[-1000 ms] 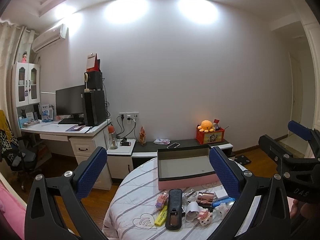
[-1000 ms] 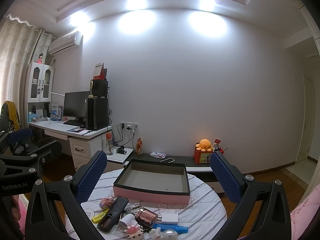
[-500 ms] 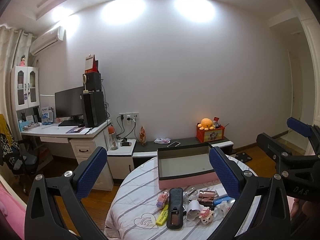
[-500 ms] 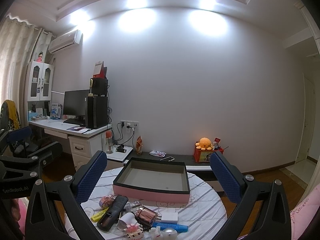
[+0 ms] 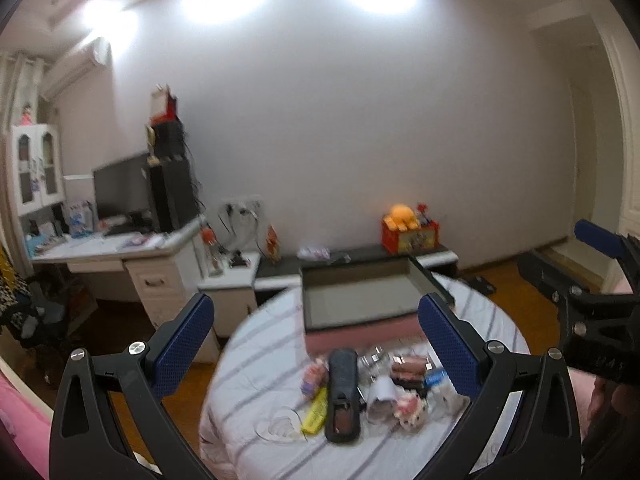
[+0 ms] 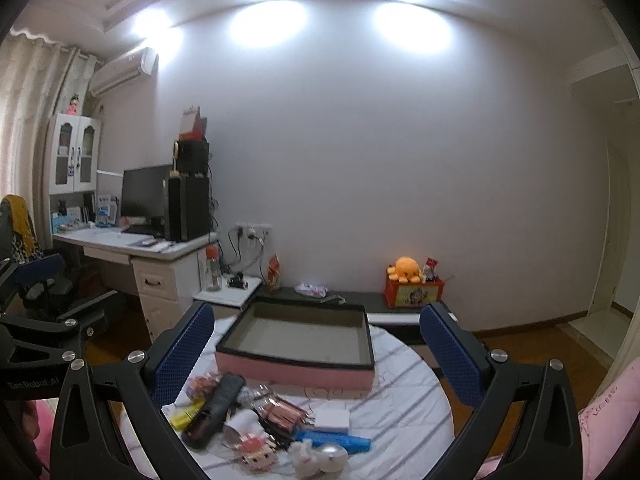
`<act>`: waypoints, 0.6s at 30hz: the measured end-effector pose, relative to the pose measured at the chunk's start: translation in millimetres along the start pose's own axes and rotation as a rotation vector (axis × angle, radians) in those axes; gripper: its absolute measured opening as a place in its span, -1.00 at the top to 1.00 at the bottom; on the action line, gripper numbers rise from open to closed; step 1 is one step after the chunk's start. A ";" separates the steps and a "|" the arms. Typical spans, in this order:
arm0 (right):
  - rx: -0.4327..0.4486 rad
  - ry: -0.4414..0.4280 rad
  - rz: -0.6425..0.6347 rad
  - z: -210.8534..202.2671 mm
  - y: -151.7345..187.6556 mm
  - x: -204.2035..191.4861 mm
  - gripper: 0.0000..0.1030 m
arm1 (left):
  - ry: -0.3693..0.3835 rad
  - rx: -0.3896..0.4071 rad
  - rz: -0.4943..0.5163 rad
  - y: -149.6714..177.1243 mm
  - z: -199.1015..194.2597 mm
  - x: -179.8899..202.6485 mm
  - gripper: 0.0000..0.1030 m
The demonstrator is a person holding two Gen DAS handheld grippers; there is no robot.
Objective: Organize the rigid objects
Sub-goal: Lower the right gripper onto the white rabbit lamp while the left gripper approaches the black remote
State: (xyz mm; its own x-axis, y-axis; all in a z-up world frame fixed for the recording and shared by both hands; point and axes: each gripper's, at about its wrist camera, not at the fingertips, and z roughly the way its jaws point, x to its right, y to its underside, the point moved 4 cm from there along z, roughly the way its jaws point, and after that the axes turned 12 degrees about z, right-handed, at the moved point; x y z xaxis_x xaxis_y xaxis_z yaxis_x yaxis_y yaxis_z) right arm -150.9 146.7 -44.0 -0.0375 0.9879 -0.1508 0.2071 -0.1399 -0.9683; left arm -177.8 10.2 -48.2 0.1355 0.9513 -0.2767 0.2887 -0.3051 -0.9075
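Observation:
A pink box [image 6: 296, 370] with a dark rim stands open and empty on the round striped table [image 6: 404, 404]; it also shows in the left wrist view [image 5: 360, 334]. In front of it lies a pile of small items: a black remote [image 5: 342, 394] [image 6: 214, 410], a yellow marker [image 5: 314, 414], a white cup [image 5: 380, 396], a brown case [image 6: 282, 412], a blue bar [image 6: 332, 438] and small toy figures [image 6: 256, 448]. My left gripper [image 5: 316, 344] is open and empty above the pile. My right gripper [image 6: 312, 352] is open and empty, also above the table.
A white desk [image 6: 132, 248] with a monitor and black tower stands at the left. A low cabinet [image 6: 360, 304] with an orange plush on a red box [image 6: 412, 284] runs along the wall behind the table. A doorway [image 6: 612, 240] is at the right.
Both views have tilted down and moved closer to the table. The pile and the pink box now sit higher and larger in view. Both grippers stay open.

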 end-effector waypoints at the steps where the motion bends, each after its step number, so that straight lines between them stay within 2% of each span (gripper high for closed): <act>1: -0.012 0.008 0.000 3.4 3.9 3.2 -1.00 | 0.019 -0.030 -0.004 7.1 8.5 1.3 -1.00; 9: -0.198 0.093 0.022 46.6 60.5 46.7 -1.00 | 0.101 -0.256 -0.051 72.7 72.4 6.3 -1.00; 14: -0.328 0.113 0.035 68.2 106.4 66.9 -1.00 | 0.115 -0.408 -0.040 121.5 104.3 14.6 -1.00; 18: -0.420 0.101 0.051 79.6 137.9 71.8 -1.00 | 0.107 -0.488 -0.036 143.2 118.6 15.4 -1.00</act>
State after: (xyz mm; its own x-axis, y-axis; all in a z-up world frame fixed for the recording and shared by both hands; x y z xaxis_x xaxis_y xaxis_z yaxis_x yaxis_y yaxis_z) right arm -202.9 193.0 -204.2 0.0748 0.9850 -0.1555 0.5866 -0.1696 -0.7919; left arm -246.8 -13.7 -219.9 0.2065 0.9597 -0.1907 0.7012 -0.2811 -0.6552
